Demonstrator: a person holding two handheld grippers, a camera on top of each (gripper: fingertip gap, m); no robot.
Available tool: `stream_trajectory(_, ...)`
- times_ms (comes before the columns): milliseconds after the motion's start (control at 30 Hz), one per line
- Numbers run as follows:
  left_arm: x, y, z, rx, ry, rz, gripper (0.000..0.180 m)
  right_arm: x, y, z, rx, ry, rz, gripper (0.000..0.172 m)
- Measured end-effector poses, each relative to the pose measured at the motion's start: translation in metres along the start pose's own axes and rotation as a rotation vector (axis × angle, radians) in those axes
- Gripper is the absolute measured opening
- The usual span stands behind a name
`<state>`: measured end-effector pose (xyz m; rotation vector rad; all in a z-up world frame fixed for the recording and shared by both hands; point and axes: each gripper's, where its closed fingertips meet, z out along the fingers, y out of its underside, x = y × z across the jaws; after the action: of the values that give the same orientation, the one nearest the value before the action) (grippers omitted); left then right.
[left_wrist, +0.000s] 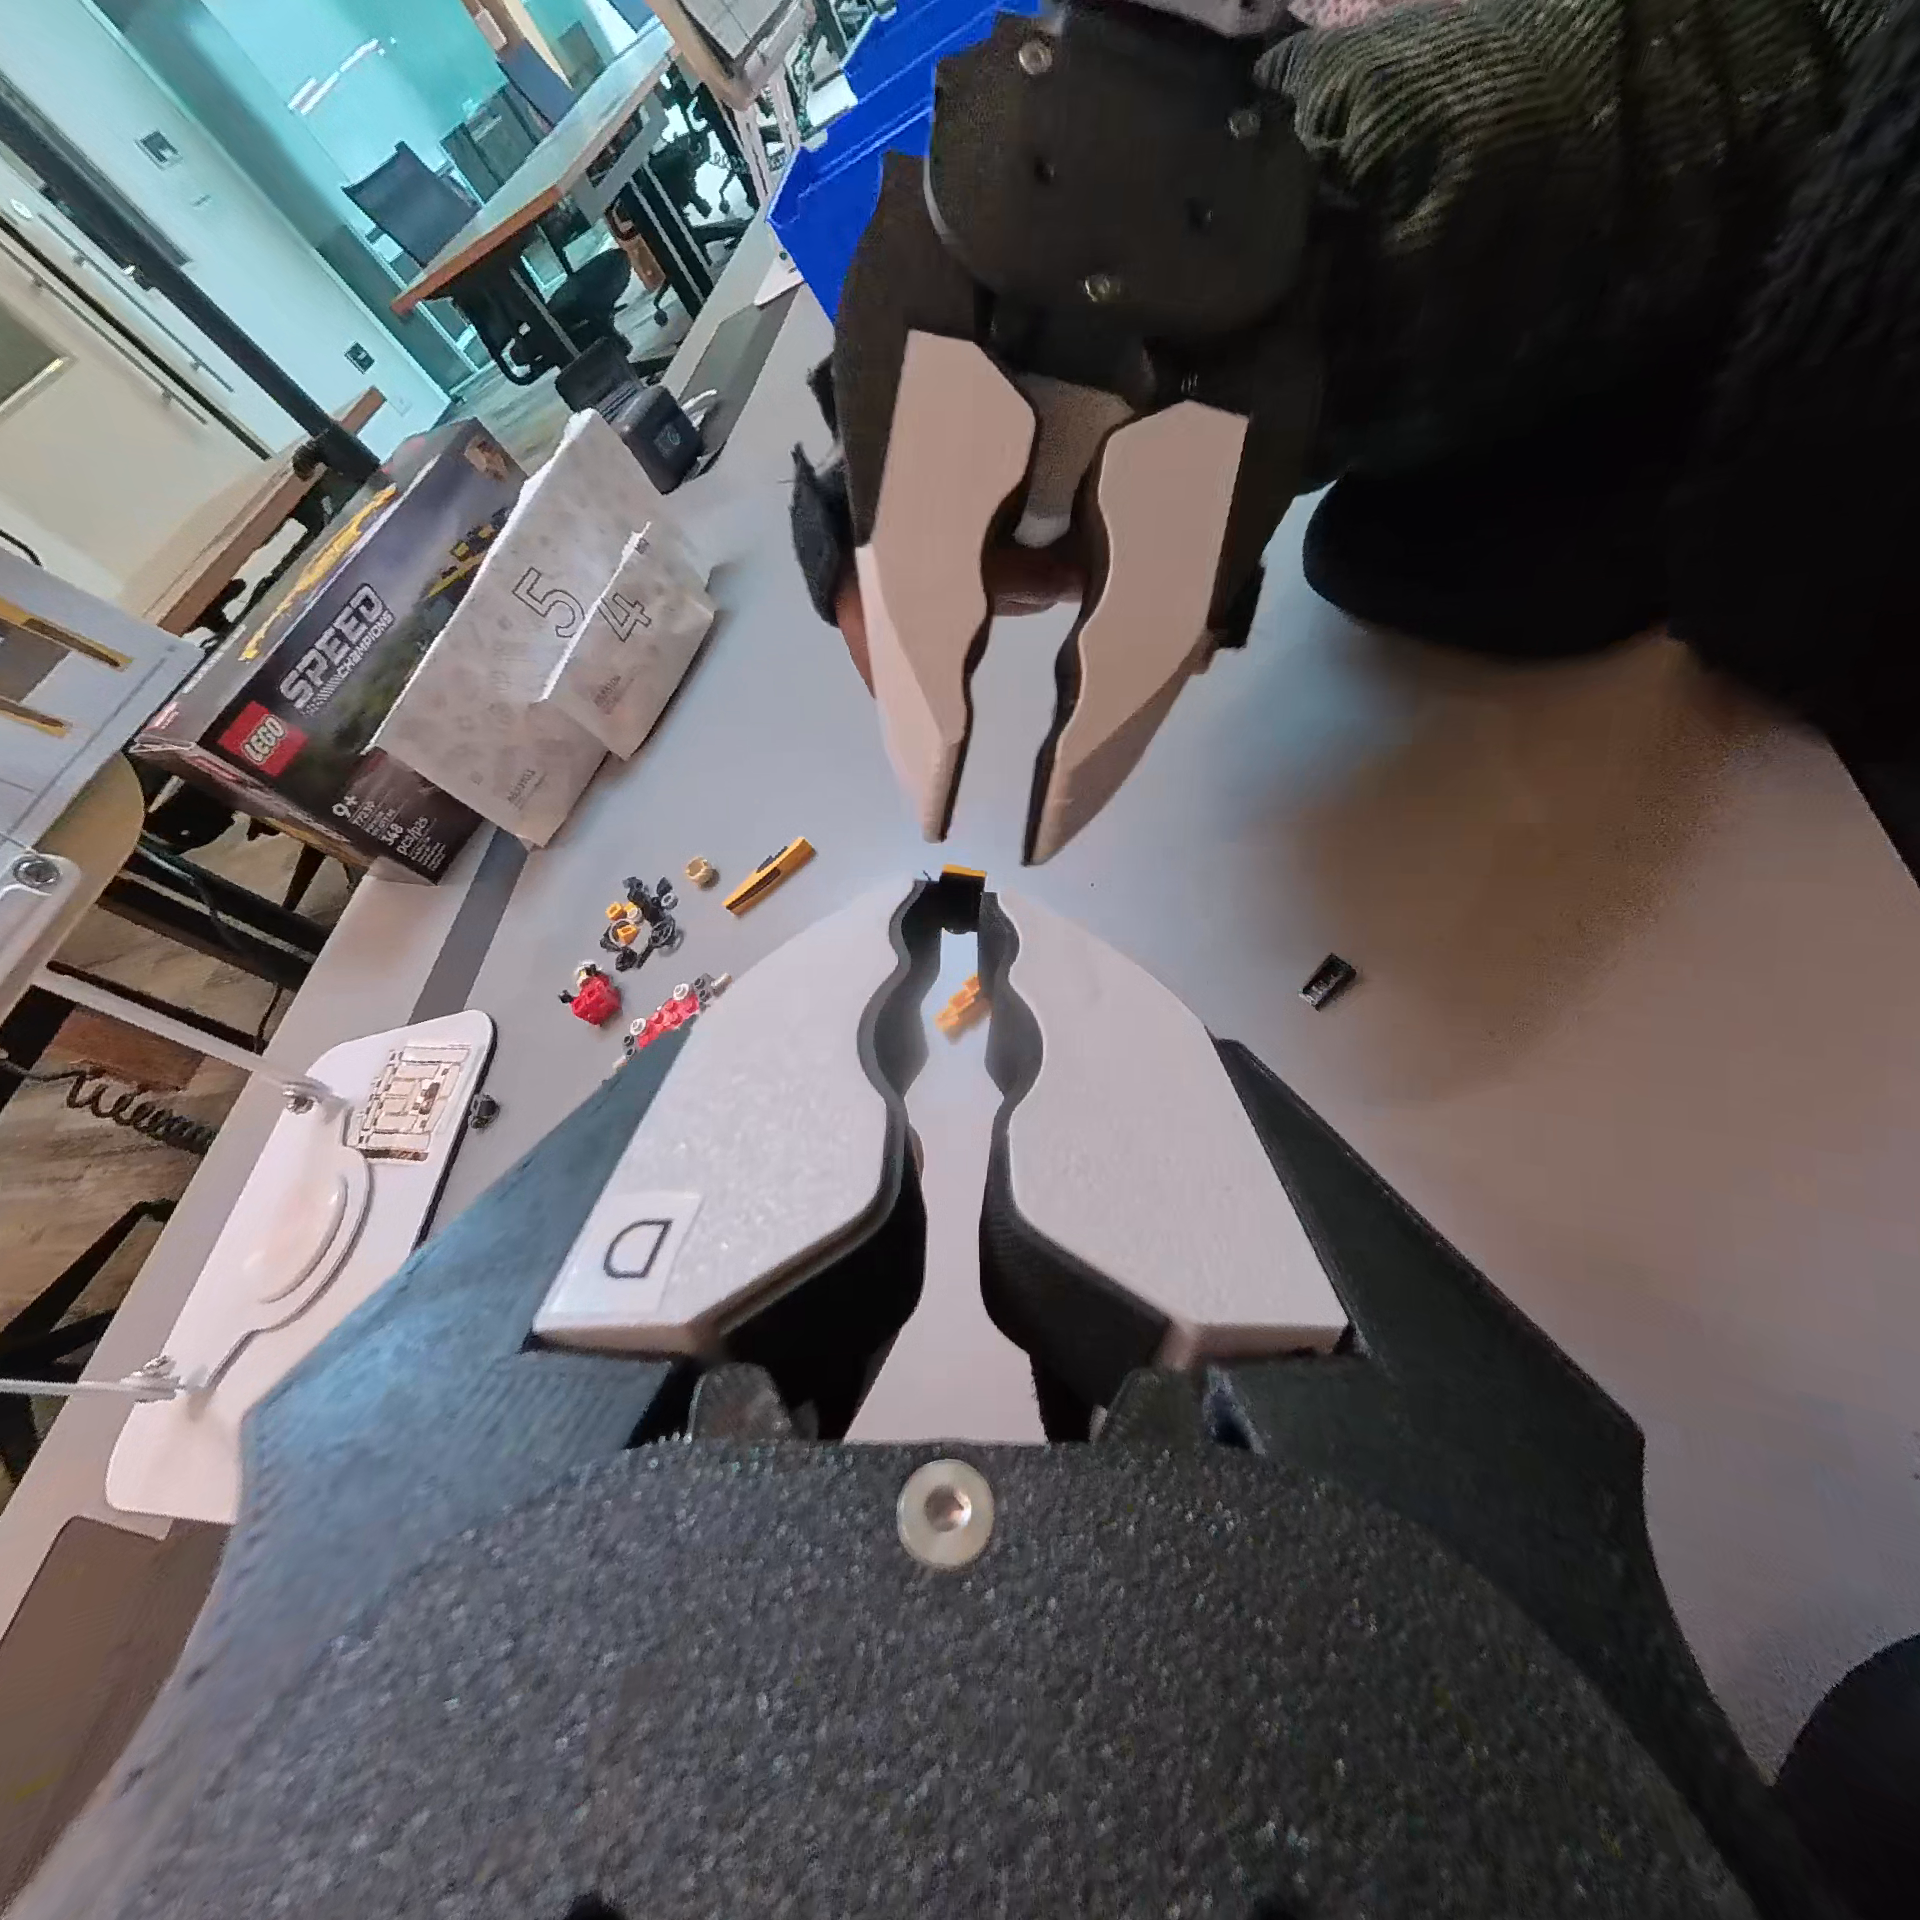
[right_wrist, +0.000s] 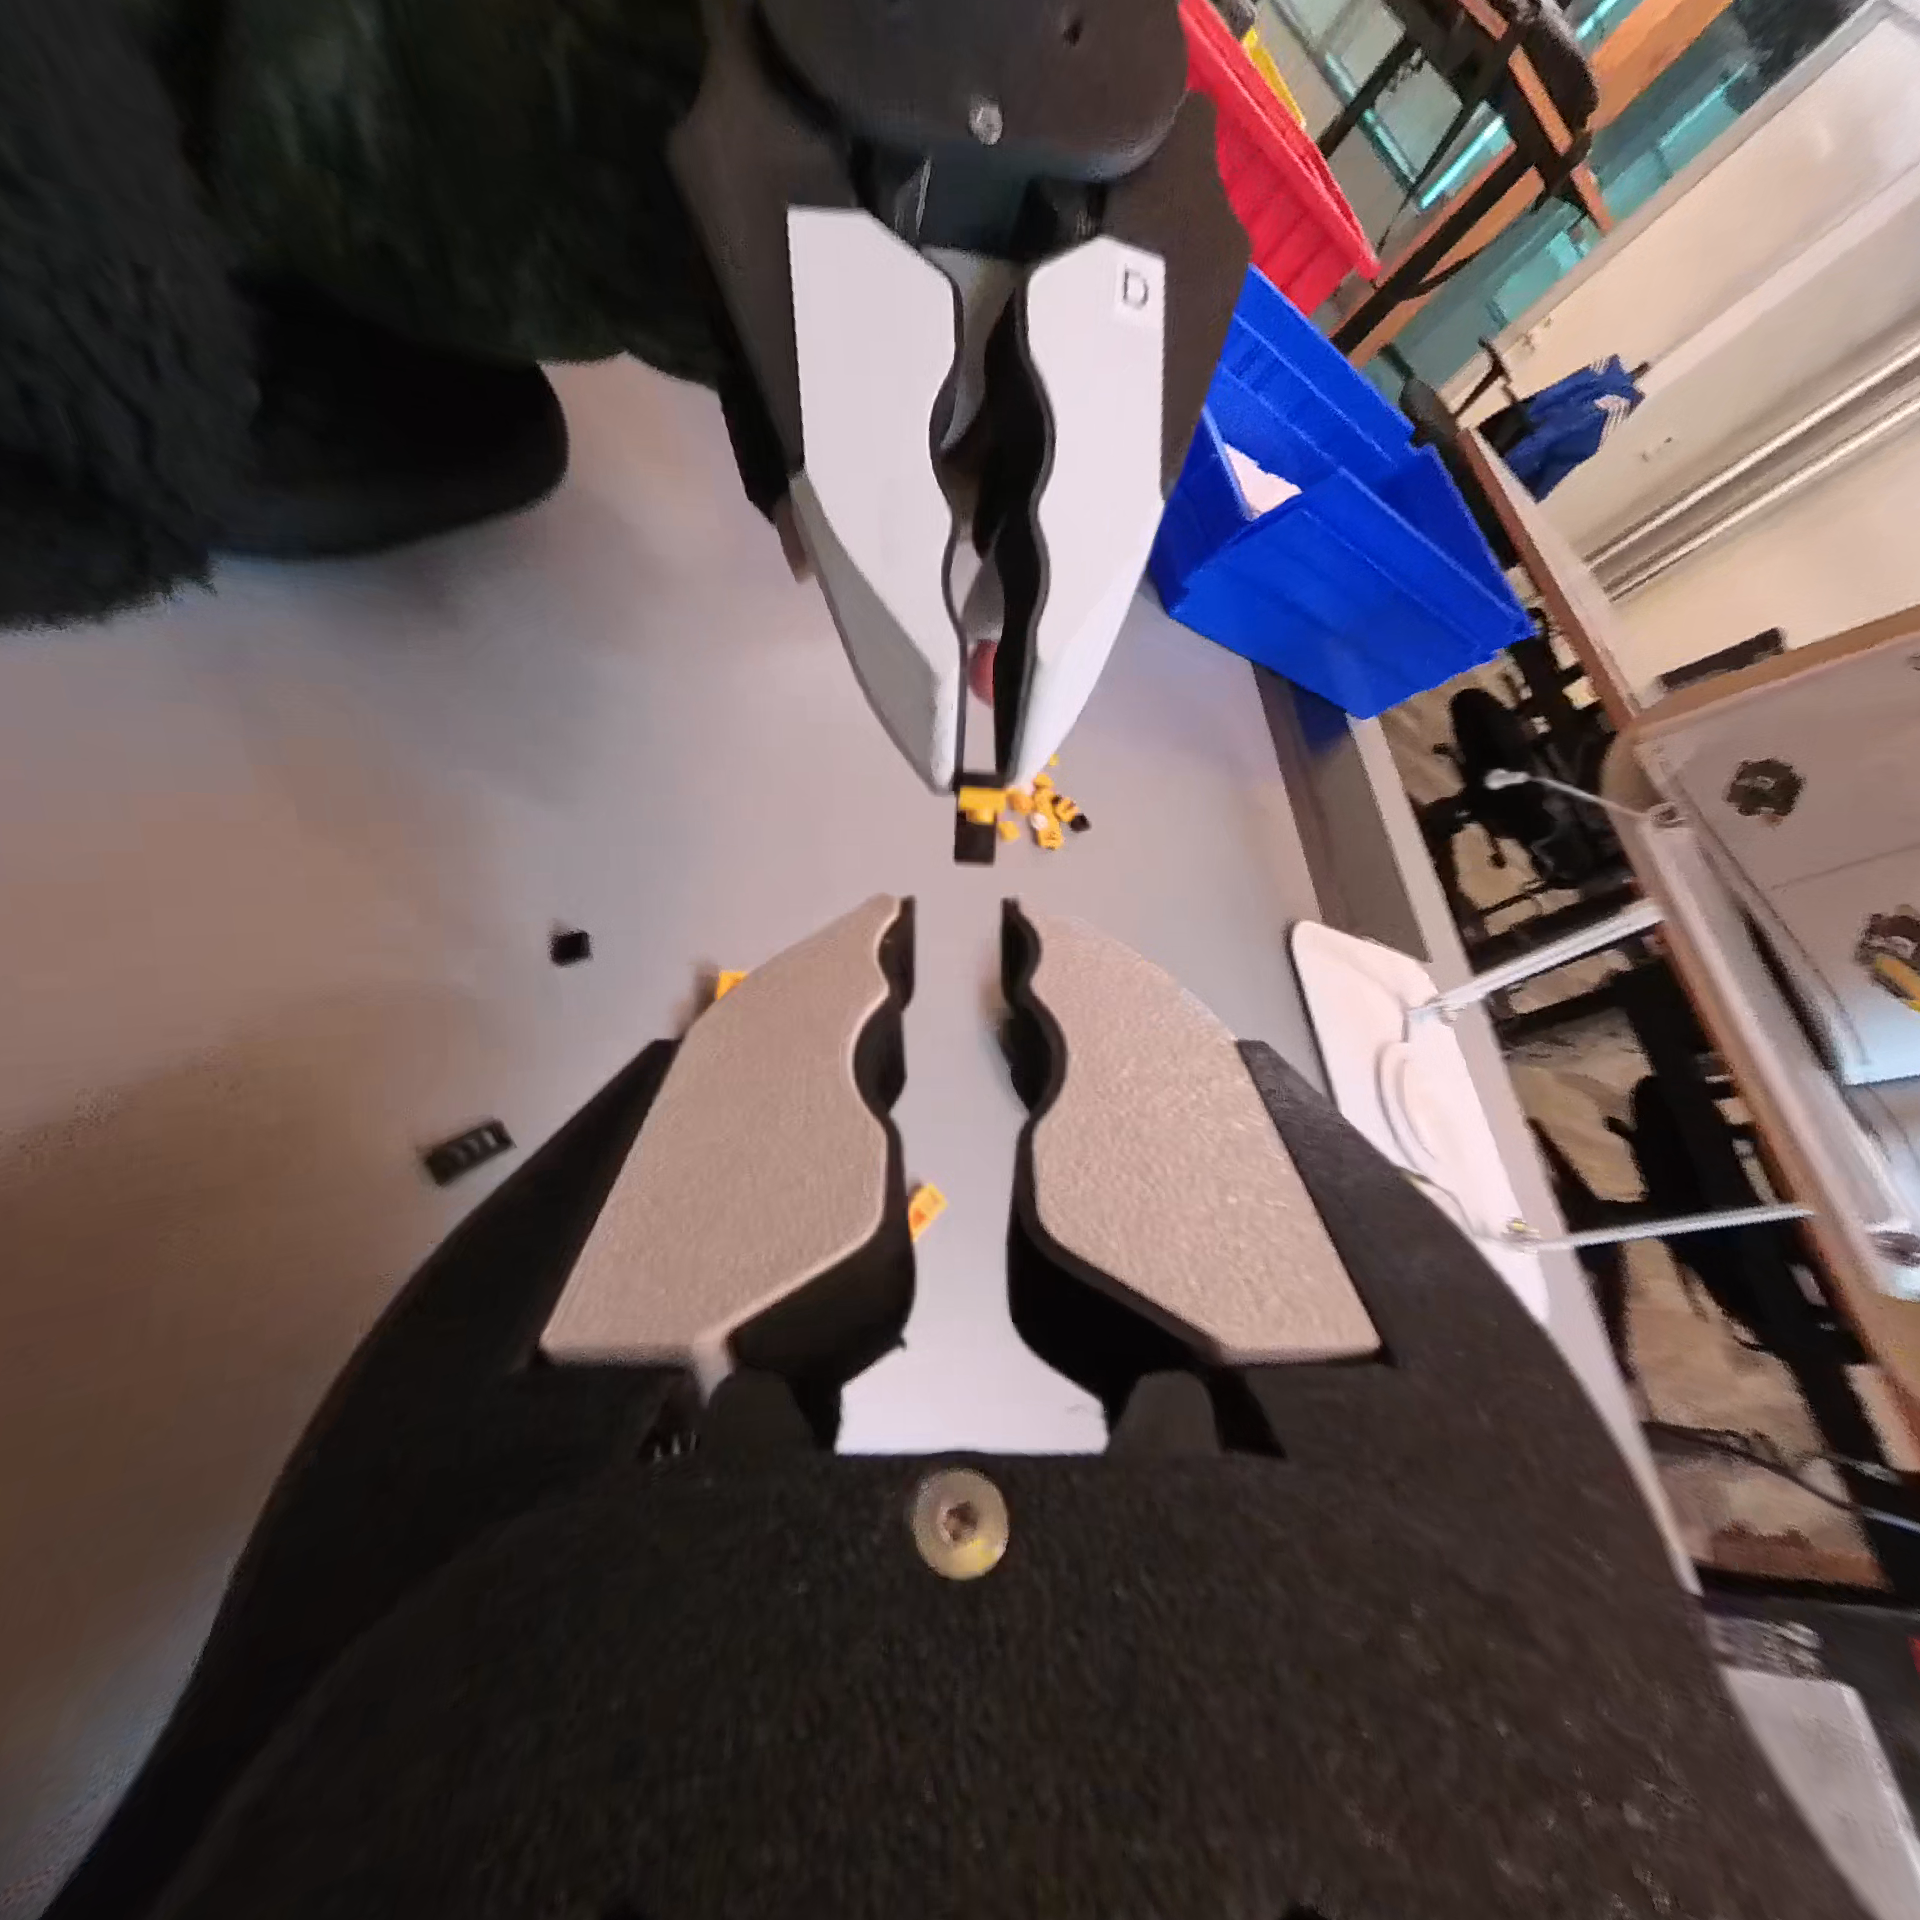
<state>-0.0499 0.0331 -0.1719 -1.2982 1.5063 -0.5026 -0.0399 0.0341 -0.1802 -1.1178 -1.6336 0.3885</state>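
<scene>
My left gripper (left_wrist: 958, 891) is shut on a small black and yellow brick piece (left_wrist: 961, 878) and holds it above the grey table (left_wrist: 1403, 831). The right wrist view shows this gripper (right_wrist: 977, 779) from the front, with the piece (right_wrist: 977, 821) sticking out of its tips. My right gripper (right_wrist: 956, 906) is open and empty, and its tips face the held piece a short way off. In the left wrist view the right gripper (left_wrist: 982, 847) comes in from the top, with a gap between its tips just beyond the piece.
Loose bricks lie on the table: a yellow-black bar (left_wrist: 769, 875), black bits (left_wrist: 639, 920), red pieces (left_wrist: 592, 1000), a black plate (left_wrist: 1330, 979) and a yellow pile (right_wrist: 1055, 812). A toy box (left_wrist: 312, 707) and paper bags (left_wrist: 551, 644) stand left. Blue bins (right_wrist: 1330, 499) stand behind.
</scene>
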Motion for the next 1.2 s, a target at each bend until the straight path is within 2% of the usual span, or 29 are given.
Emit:
stream_trajectory(33,0.002,0.000,0.002,-0.006,0.005,0.006,0.008,-0.002,-0.003,0.000,0.008,-0.013,0.018,0.018)
stream_trajectory(233,0.014,0.000,0.012,-0.038,0.031,0.043,0.008,-0.010,-0.003,0.008,-0.020,-0.026,0.002,0.009)
stream_trajectory(433,0.015,0.004,0.014,-0.089,0.017,0.075,0.008,-0.011,0.003,0.011,-0.078,-0.017,-0.022,0.007)
stream_trajectory(600,0.015,0.005,0.011,-0.064,0.011,0.049,0.007,-0.009,0.003,0.013,-0.118,0.036,-0.078,0.007)
stream_trajectory(700,0.015,0.009,0.015,-0.071,-0.001,0.041,0.006,-0.009,0.010,0.014,-0.087,0.029,-0.075,0.007)
stream_trajectory(733,0.022,-0.015,0.010,0.088,0.028,0.012,0.002,-0.007,0.037,0.017,-0.224,0.017,-0.081,0.007)
stream_trajectory(767,0.019,-0.038,-0.002,0.173,0.037,-0.026,0.000,-0.011,0.062,0.021,-0.309,0.000,-0.122,0.007)
stream_trajectory(800,0.010,-0.048,-0.011,0.189,-0.017,0.025,0.000,-0.018,0.064,0.024,-0.291,-0.018,-0.102,0.007)
stream_trajectory(867,-0.002,-0.031,-0.013,0.120,-0.055,0.012,0.000,-0.017,0.051,0.027,-0.233,-0.017,-0.089,0.007)
stream_trajectory(1067,-0.003,0.017,0.003,-0.075,-0.036,-0.003,0.001,-0.008,0.034,0.022,-0.127,0.014,-0.008,0.008)
stream_trajectory(1200,0.007,0.018,0.012,-0.084,-0.001,0.005,0.009,-0.006,0.024,0.018,-0.090,0.019,0.018,0.008)
